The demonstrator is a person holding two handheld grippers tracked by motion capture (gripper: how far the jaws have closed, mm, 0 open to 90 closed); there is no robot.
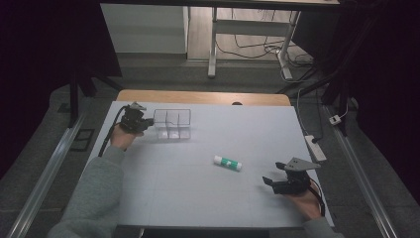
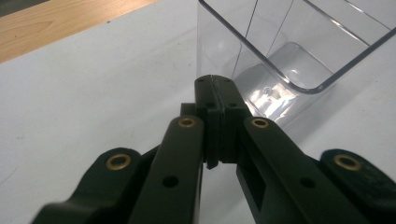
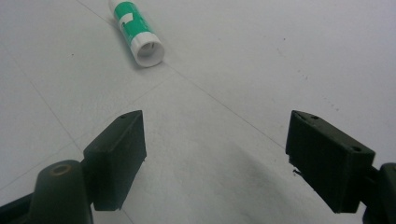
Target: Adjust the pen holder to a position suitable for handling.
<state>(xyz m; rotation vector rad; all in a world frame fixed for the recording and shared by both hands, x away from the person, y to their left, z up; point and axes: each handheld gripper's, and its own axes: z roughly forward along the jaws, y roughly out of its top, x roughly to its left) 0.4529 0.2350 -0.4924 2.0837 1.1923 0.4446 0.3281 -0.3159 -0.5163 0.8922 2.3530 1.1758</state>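
A clear plastic box with inner dividers stands at the back left of the white table. My left gripper is right at the box's left end. In the left gripper view the left gripper has its jaws pressed together, tips against the near corner of the clear box; I see nothing between them. A green and white glue stick lies on its side mid-table. My right gripper sits open to the right of it, near the front edge. The right gripper holds nothing, with the glue stick ahead to the left.
A strip of bare wooden tabletop shows behind the white sheet. Beyond it are desk legs and cables on the floor. A power strip lies off the table's right edge.
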